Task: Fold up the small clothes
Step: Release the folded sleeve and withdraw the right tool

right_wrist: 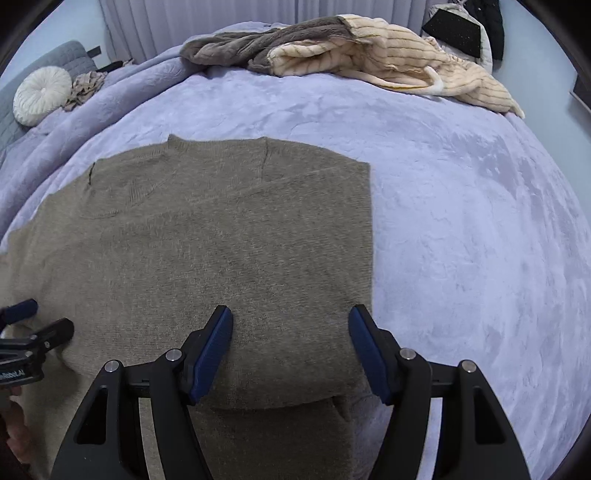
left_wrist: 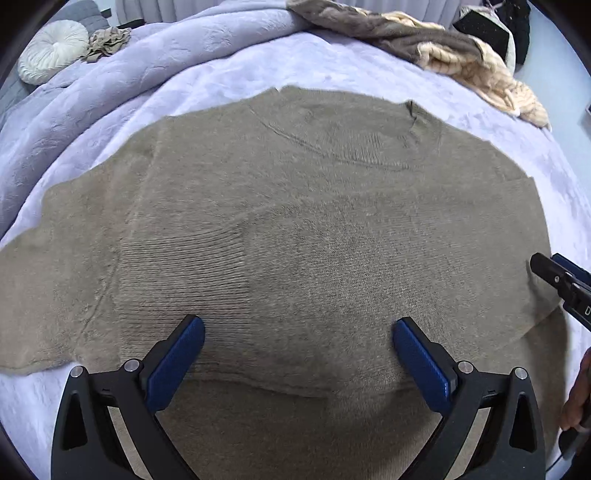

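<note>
A taupe knit sweater (left_wrist: pixel 295 229) lies flat on the lilac bed cover, its right side folded in to a straight edge; it also shows in the right wrist view (right_wrist: pixel 221 240). Its left sleeve (left_wrist: pixel 55 288) spreads out to the left. My left gripper (left_wrist: pixel 297 328) is open and empty, hovering over the sweater's lower middle. My right gripper (right_wrist: pixel 290 317) is open and empty over the sweater's lower right part, by the folded edge. Each gripper shows at the edge of the other's view, the right one (left_wrist: pixel 561 284) and the left one (right_wrist: pixel 33 332).
The lilac plush cover (right_wrist: pixel 461 221) stretches to the right of the sweater. A pile of grey-brown and cream striped clothes (right_wrist: pixel 351 55) lies at the far edge. A round white cushion (left_wrist: pixel 51 50) and a beige crumpled item (left_wrist: pixel 107 42) sit far left. Dark items (right_wrist: pixel 465 29) sit far right.
</note>
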A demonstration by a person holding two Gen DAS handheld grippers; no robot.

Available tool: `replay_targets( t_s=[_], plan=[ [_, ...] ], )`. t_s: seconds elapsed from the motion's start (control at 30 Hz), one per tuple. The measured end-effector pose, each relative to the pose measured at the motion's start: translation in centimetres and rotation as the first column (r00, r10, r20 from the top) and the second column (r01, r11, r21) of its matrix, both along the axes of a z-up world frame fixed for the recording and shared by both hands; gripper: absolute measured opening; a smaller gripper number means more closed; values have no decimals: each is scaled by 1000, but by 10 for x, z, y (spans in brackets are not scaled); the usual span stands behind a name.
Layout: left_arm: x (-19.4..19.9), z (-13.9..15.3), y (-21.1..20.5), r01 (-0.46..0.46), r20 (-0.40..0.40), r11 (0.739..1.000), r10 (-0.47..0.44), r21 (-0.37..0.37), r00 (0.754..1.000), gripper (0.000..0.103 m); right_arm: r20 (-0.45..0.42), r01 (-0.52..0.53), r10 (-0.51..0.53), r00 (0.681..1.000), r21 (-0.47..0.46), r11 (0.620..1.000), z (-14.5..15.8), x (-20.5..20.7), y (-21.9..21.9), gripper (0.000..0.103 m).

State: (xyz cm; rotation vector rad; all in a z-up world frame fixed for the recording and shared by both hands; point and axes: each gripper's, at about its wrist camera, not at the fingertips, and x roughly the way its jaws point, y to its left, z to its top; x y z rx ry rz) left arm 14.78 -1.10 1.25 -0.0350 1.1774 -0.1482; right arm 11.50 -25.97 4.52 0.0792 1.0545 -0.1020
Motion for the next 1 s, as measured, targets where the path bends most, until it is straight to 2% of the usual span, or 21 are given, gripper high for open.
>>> replay_targets(
  t_s=[0.07,0.13,0.17,0.2,0.23,0.3,0.33,0.4,0.43,0.53,0.57,0.63,0.7,0.77,0.87,1.0],
  plan=[
    [1,9,1,-28,8,999,28,-36,1000,103,39,-27,28,999,-9,1000,7,2,7,70],
    [7,11,-5,-33,-3,996,33,-81,999,103,26,-85,84,996,24,996,3,10,21,70],
    [10,8,-10,-29,-11,997,29,-75,1000,103,6,-114,114,993,13,993,-3,16,30,70],
    [17,1,-20,-23,-29,999,21,-40,999,103,-17,-131,131,991,-18,991,-9,20,37,71],
    [21,-7,-31,-8,-49,1000,9,27,999,103,-39,-133,131,991,-56,990,-16,22,43,72],
    [17,-7,-39,16,-29,996,-14,89,999,103,-59,-116,111,992,-86,990,-16,17,46,74],
    [13,0,-40,15,-20,996,-14,91,1000,103,-37,-105,102,994,-78,991,-9,9,47,74],
    [2,12,-38,15,-4,999,-15,36,1000,103,34,-121,123,992,-50,991,4,-12,53,75],
    [-3,13,-36,16,-3,1000,-16,27,1000,103,33,-125,127,991,-56,991,4,-19,56,77],
    [-16,0,-38,24,-26,996,-21,91,999,103,-61,-164,162,985,-46,985,-16,-30,67,80],
    [-21,1,-38,22,-22,994,-20,103,1000,103,-56,-162,158,986,-72,984,-17,-34,70,80],
    [-34,14,-34,9,-5,998,-8,68,1000,103,-36,-151,149,988,-77,986,-7,-47,73,80],
    [-52,28,-28,3,32,999,-4,39,999,103,-11,-146,146,989,-23,989,2,-65,76,80],
    [-67,31,-21,-5,33,999,4,40,999,103,-39,-157,157,987,0,988,-1,-79,84,80],
    [-90,25,-11,-3,13,999,3,37,1000,103,-88,-174,176,980,26,984,-13,-100,94,80],
    [-128,3,-2,3,-56,998,0,67,998,103,-89,-198,194,977,-31,980,-17,-136,105,81]
  ],
)
